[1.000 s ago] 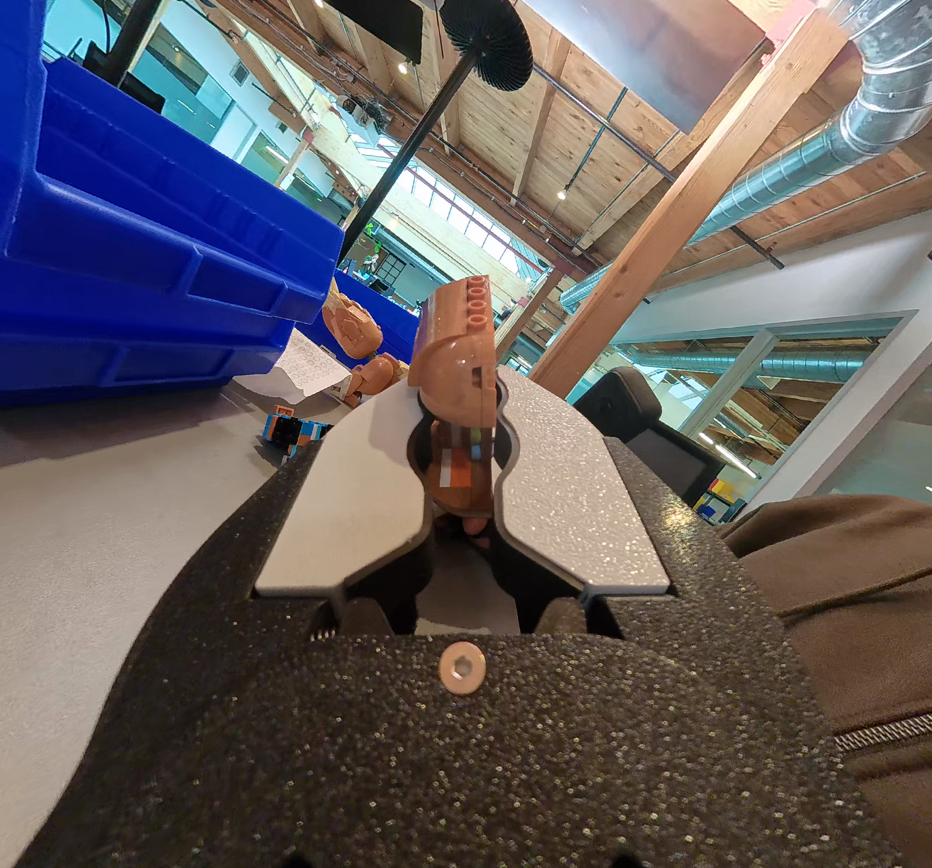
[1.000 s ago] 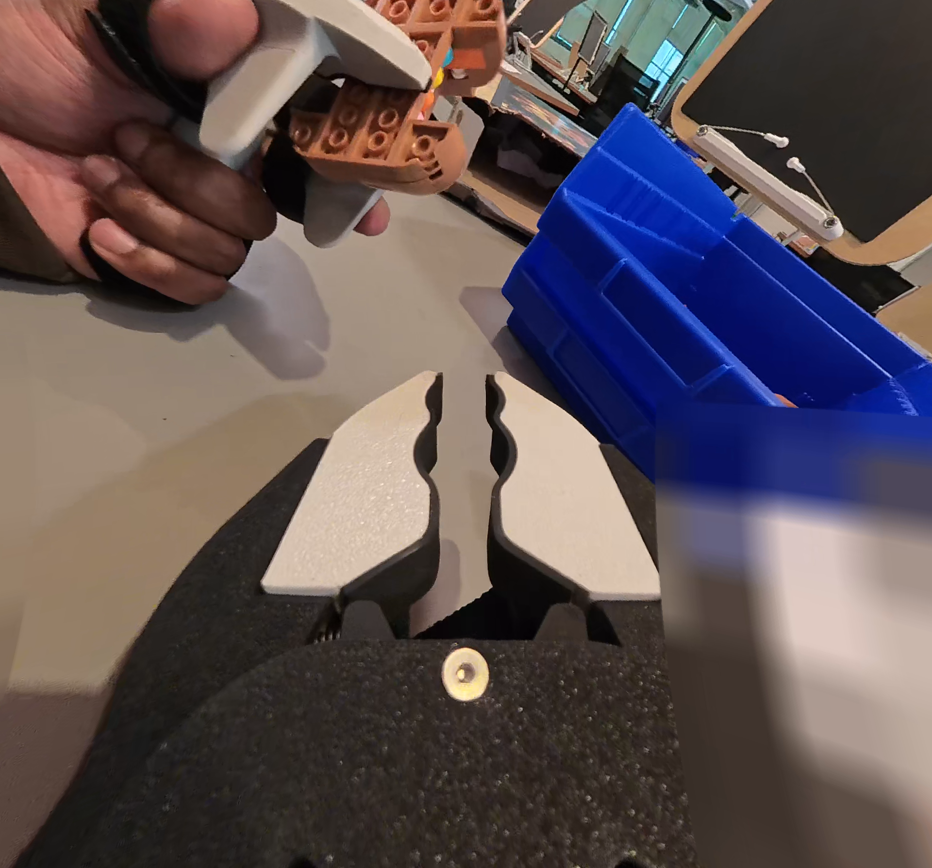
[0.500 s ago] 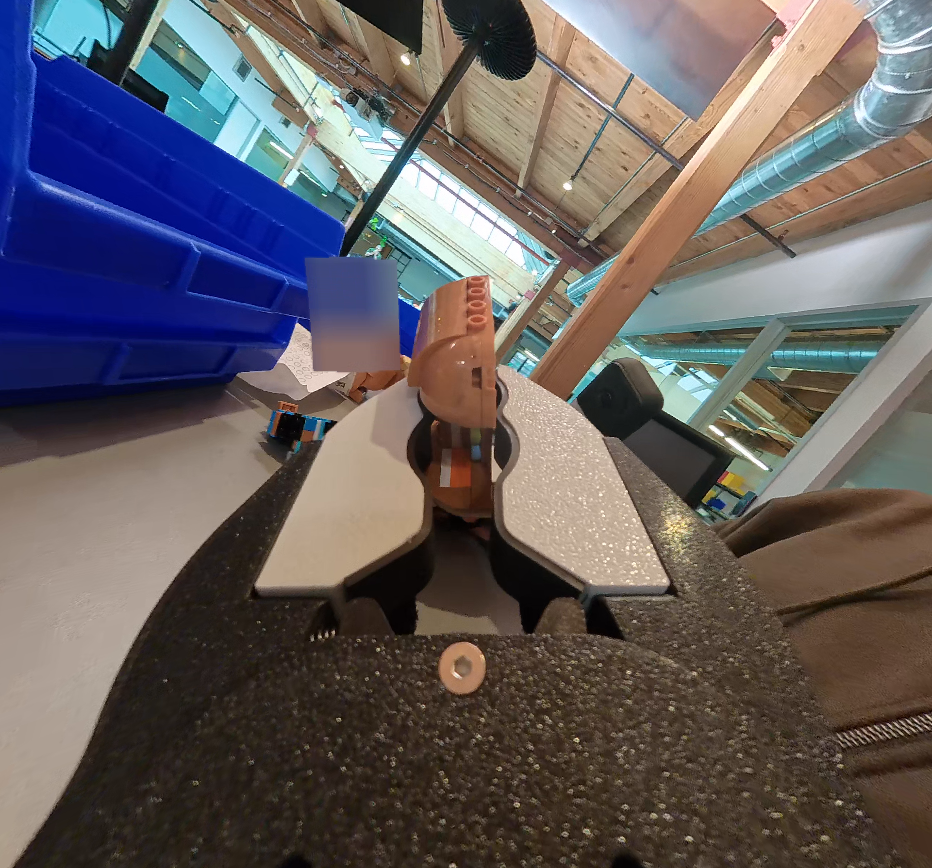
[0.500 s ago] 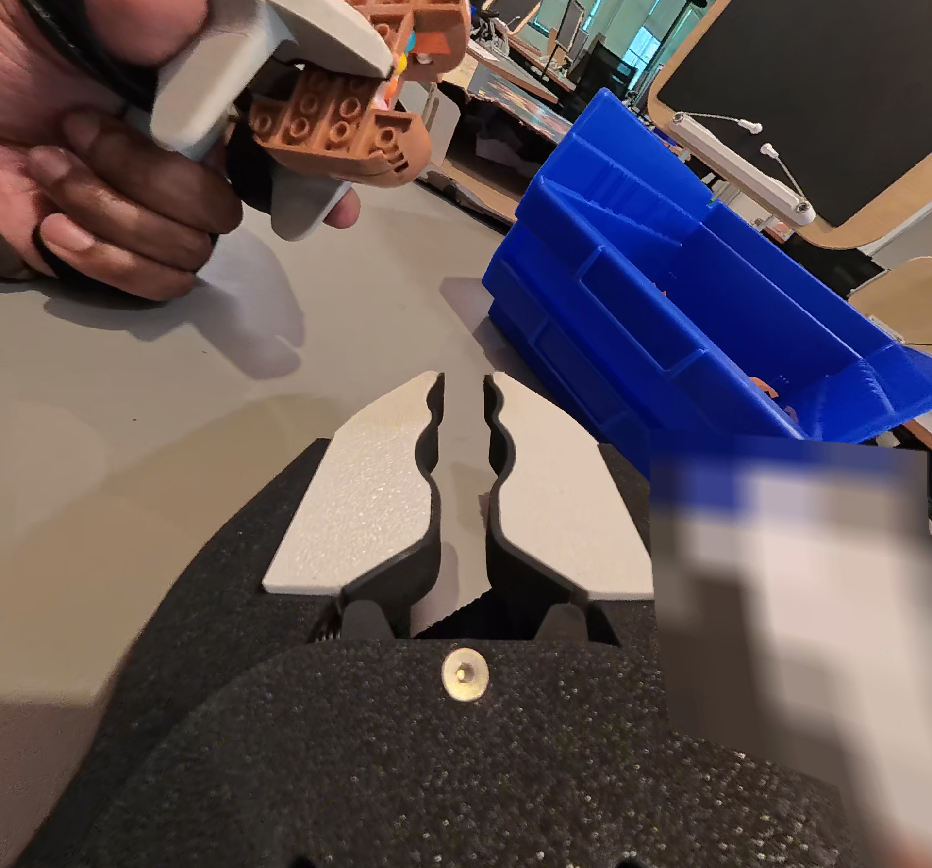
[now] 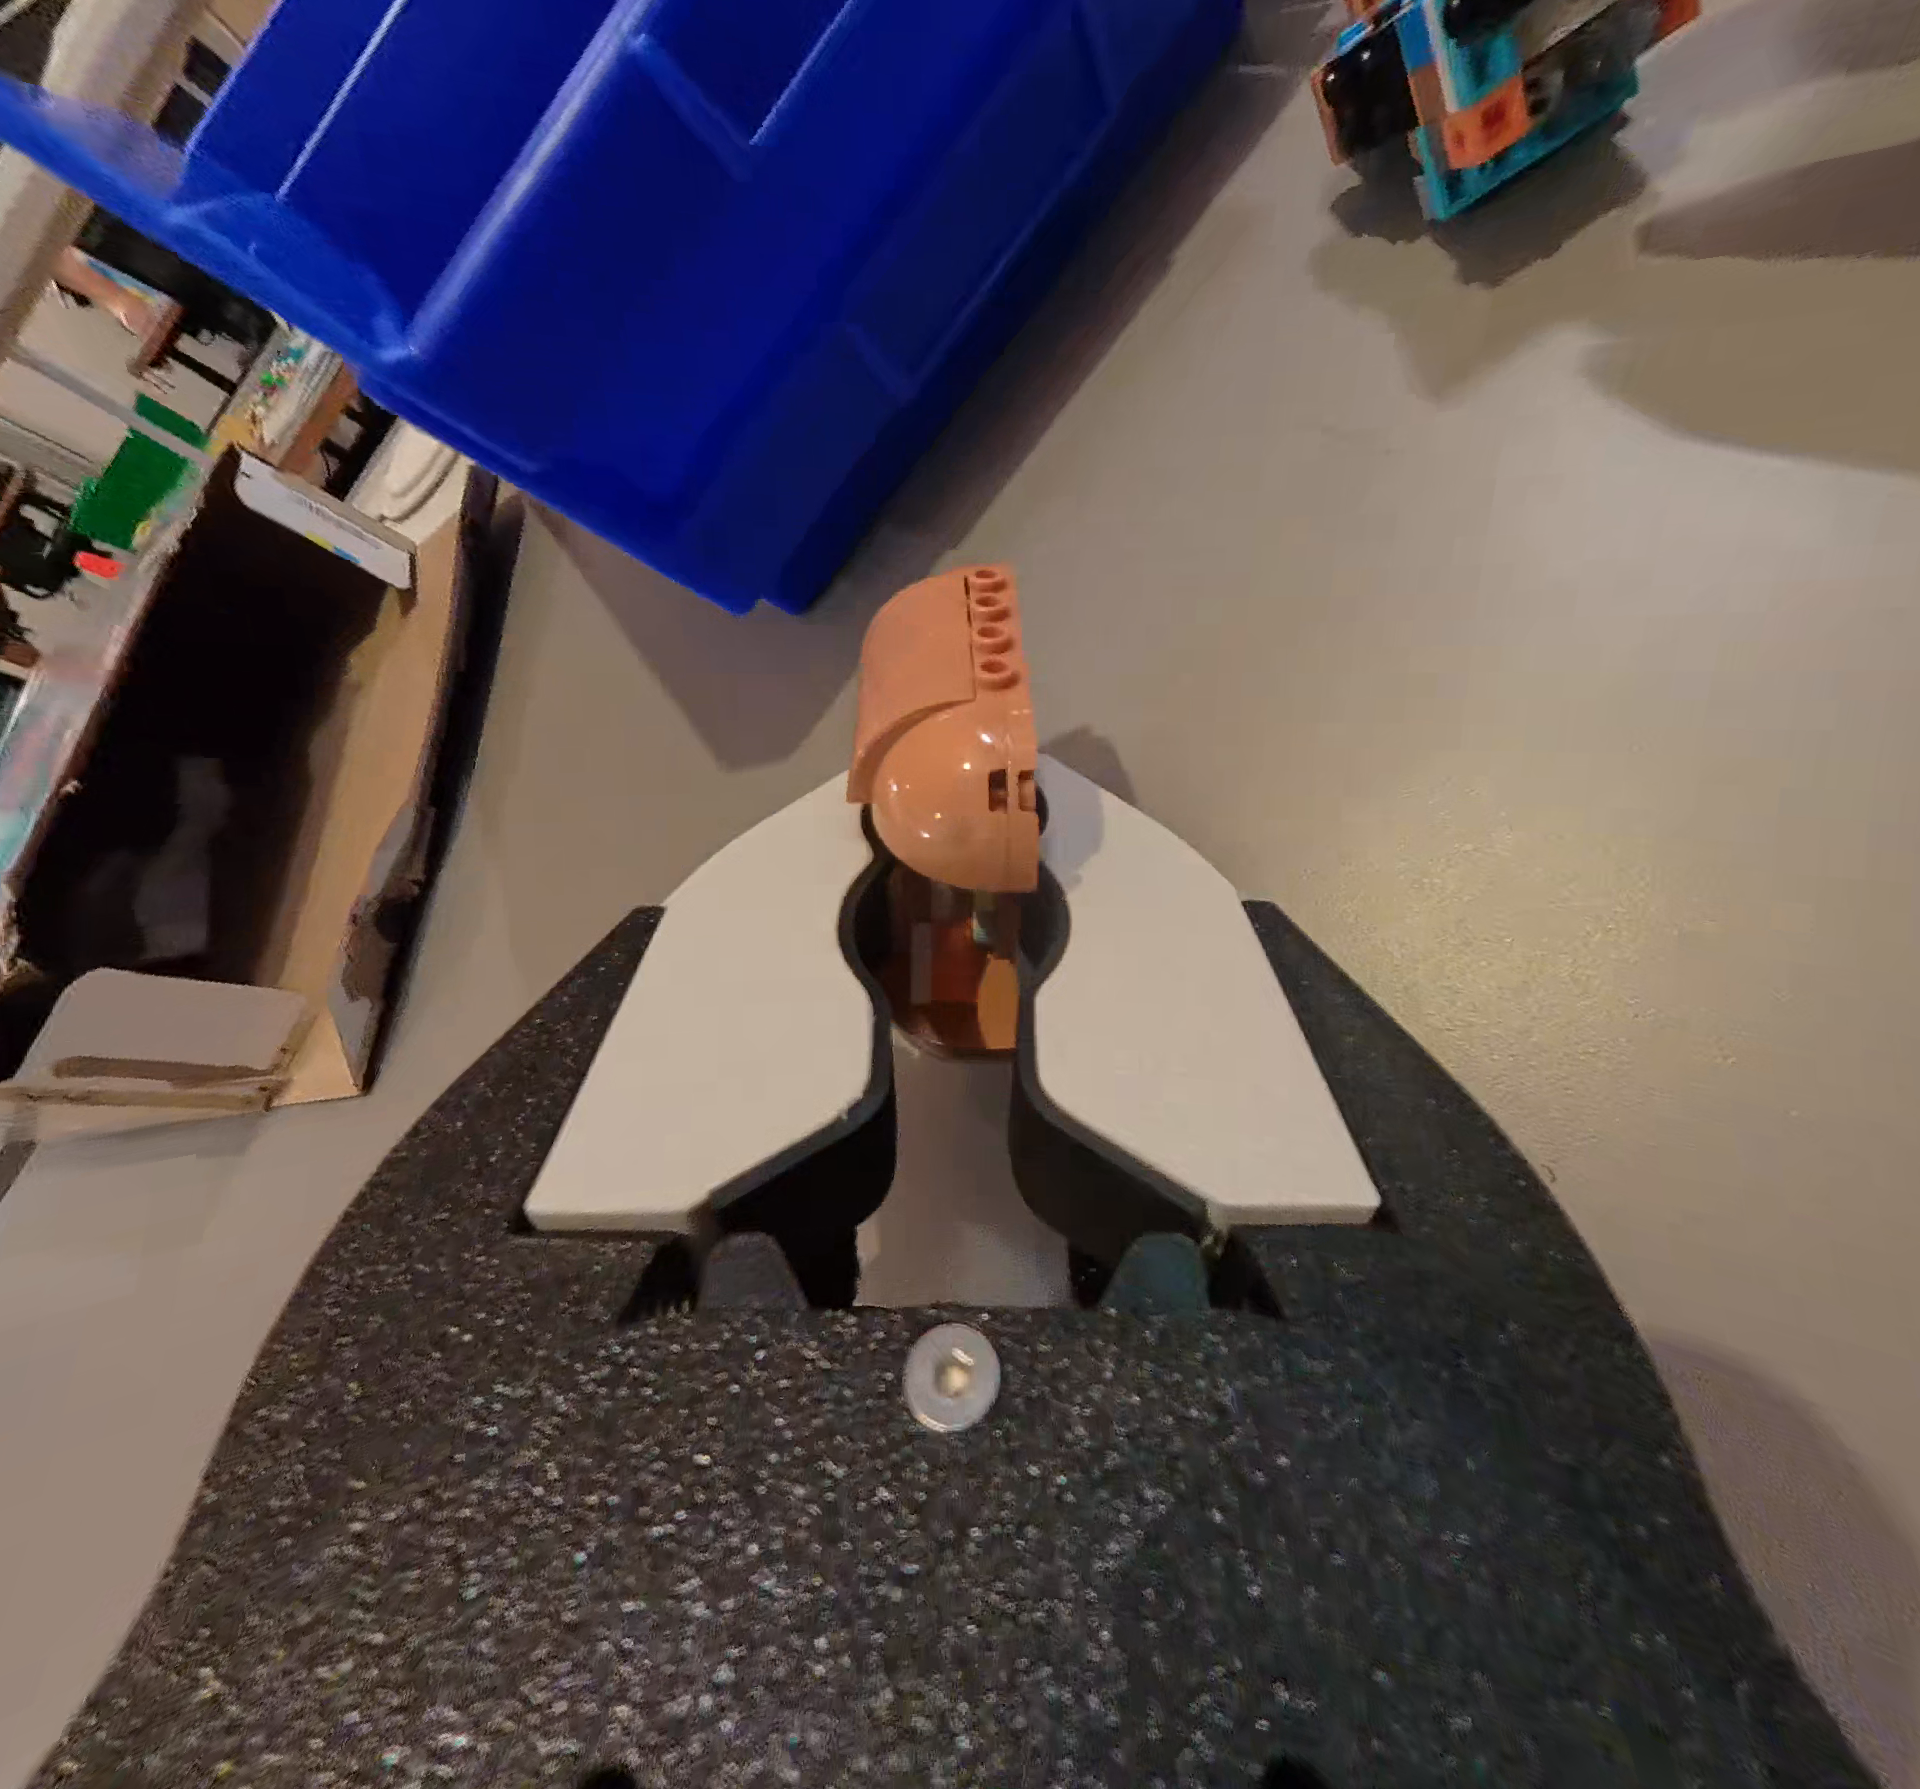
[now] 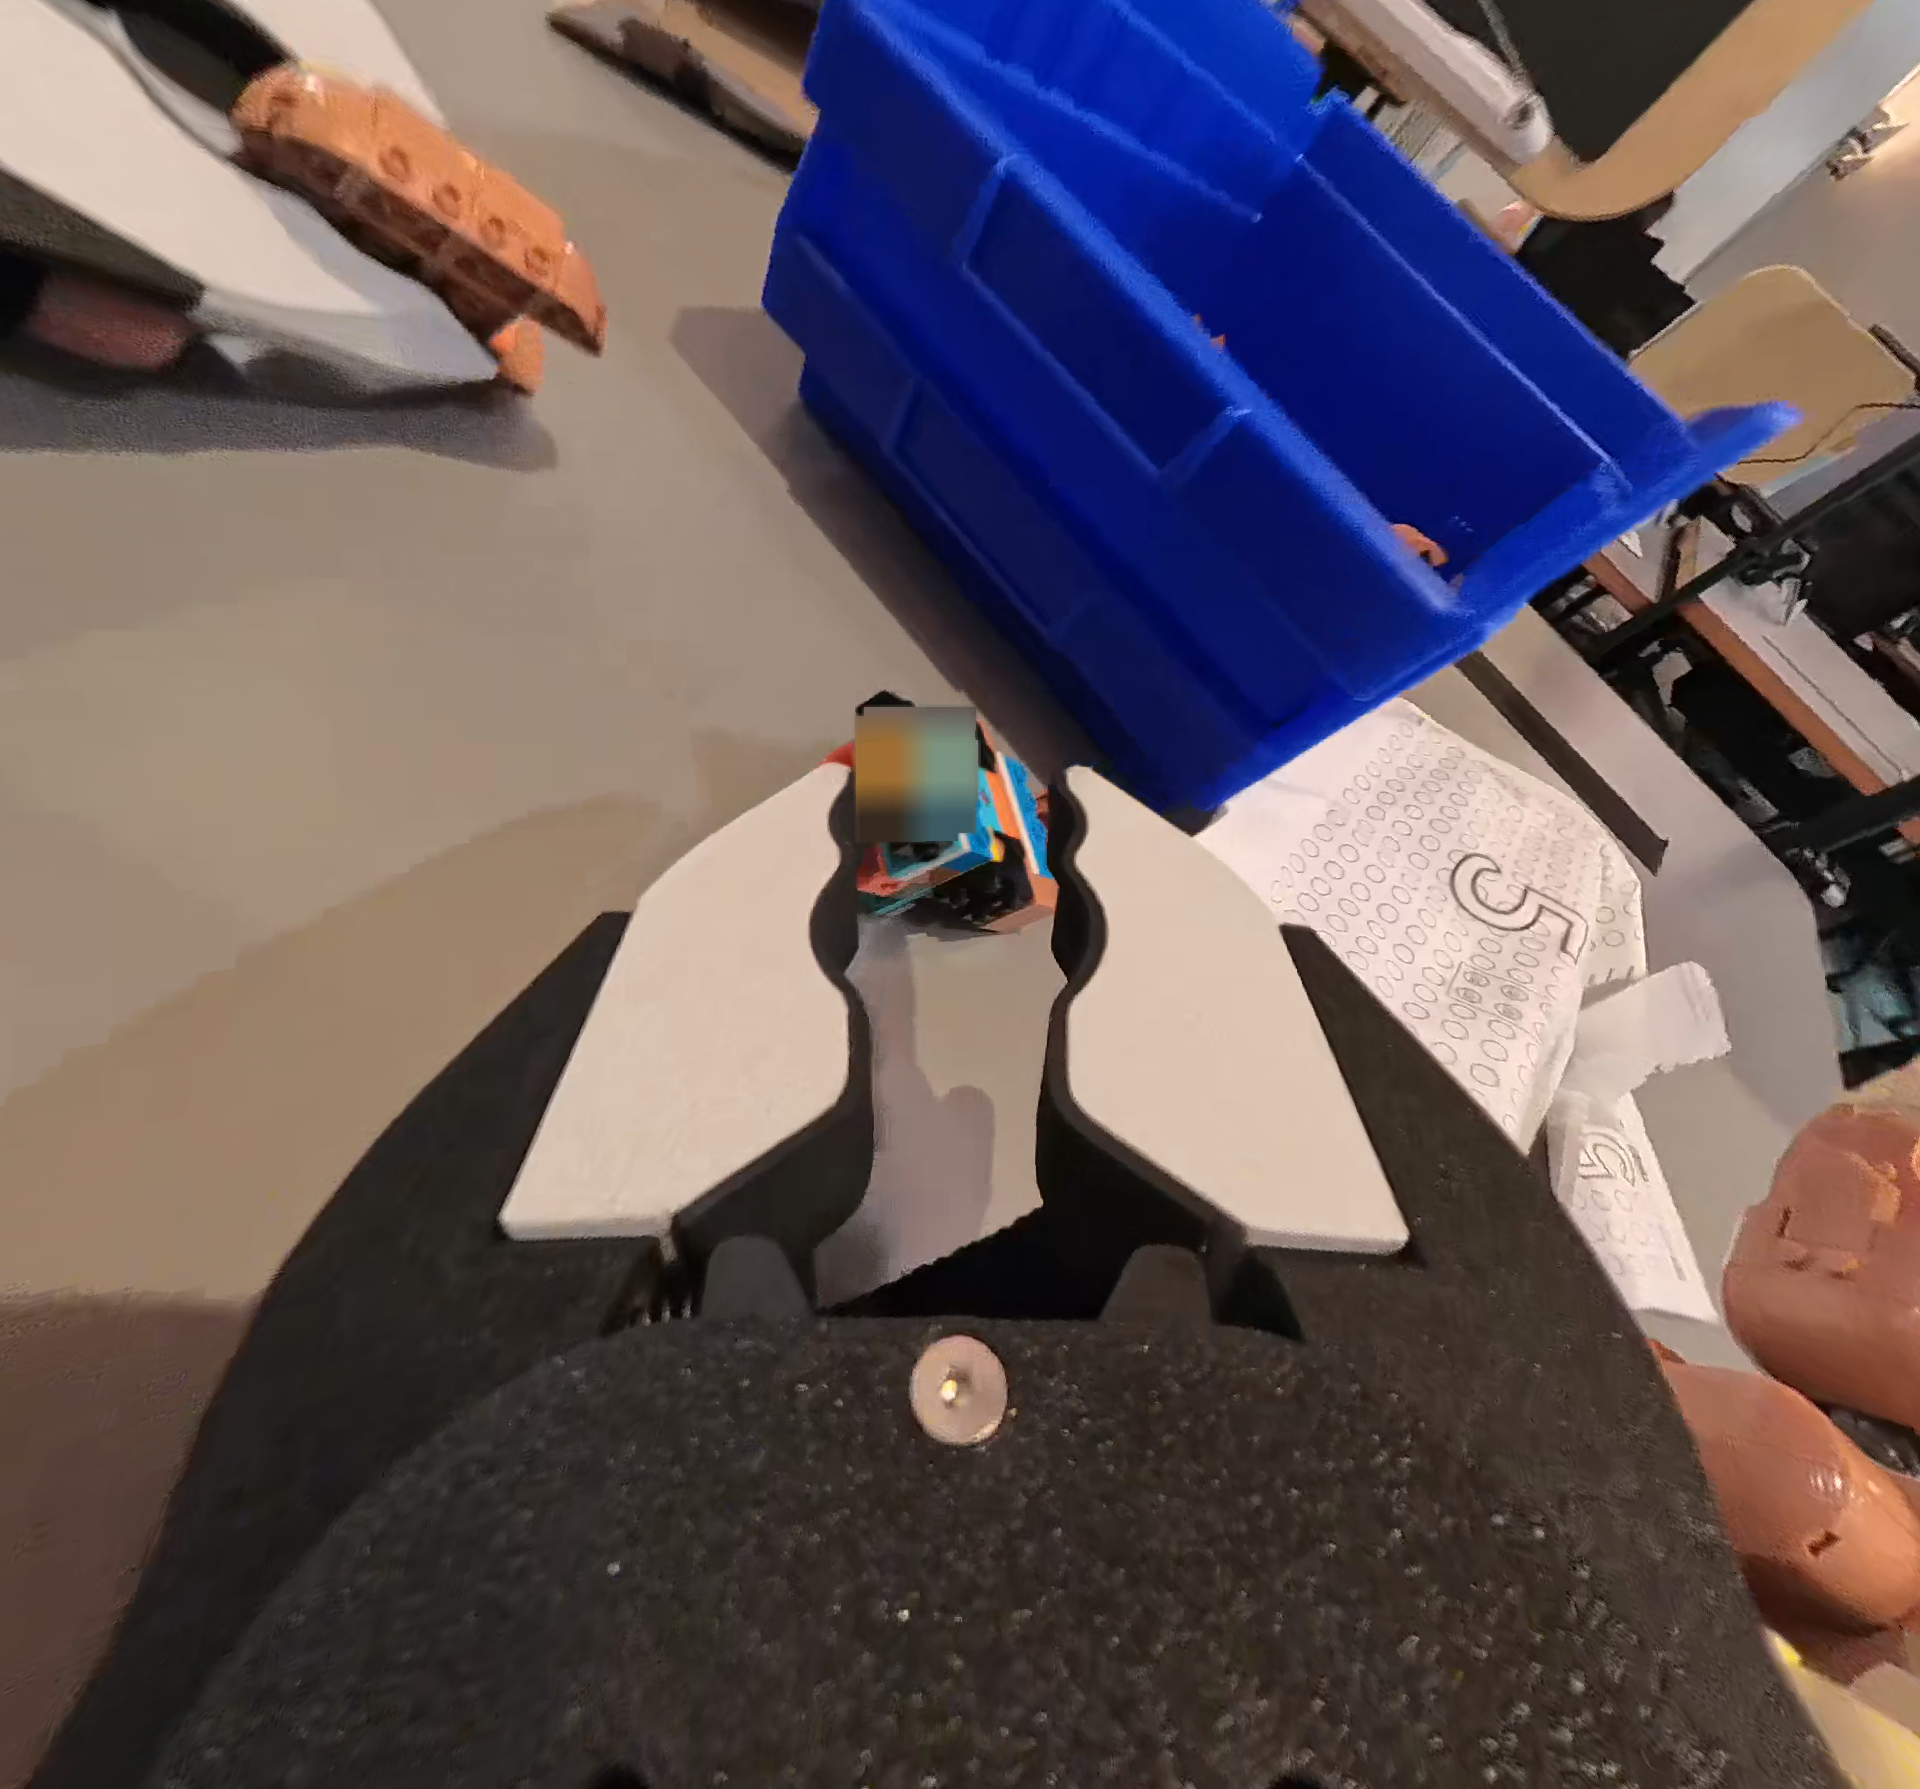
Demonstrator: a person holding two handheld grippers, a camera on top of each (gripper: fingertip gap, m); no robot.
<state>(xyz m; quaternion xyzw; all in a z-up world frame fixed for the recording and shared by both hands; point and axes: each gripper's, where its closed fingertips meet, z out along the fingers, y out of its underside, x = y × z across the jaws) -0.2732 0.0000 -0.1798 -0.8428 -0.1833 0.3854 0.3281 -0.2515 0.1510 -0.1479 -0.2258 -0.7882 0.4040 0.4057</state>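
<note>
Grey tabletop [image 5: 1455,700] (evenly lit); cardboard box [image 5: 208,752] beyond its edge.

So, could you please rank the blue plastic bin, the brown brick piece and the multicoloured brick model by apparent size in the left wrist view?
1. Blue plastic bin, by far the largest.
2 and 3. Multicoloured brick model and brown brick piece in the left gripper: similar in apparent size, and the brown piece is much nearer the camera, so I won't rank them.

The left gripper [image 5: 951,809] points down at the table. Its two grey fingers [image 5: 727,1012] are squeezed tight on a brown brick piece [image 5: 951,752]. The right gripper [image 6: 956,794] points down too. Its fingers [image 6: 1195,1012] are spread apart, one on each side of a small colourful brick model [image 6: 956,866], and grip nothing.
</note>
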